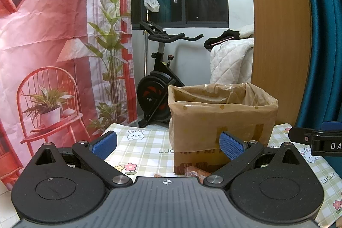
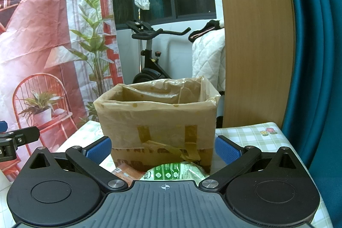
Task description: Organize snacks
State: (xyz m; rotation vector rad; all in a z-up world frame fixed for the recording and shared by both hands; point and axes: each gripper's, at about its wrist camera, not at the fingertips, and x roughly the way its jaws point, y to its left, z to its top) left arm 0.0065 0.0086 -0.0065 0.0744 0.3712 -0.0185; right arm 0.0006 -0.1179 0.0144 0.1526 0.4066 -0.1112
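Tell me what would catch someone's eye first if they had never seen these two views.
The cardboard box lined with a tan plastic bag stands open-topped mid-table in both views, beyond each gripper's spread blue pads. A green-and-white snack packet lies at its foot. Behind, a red printed backdrop hangs left, with an exercise bike by the window.

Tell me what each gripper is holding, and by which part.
Nothing. The left gripper and the right gripper are both open and empty.
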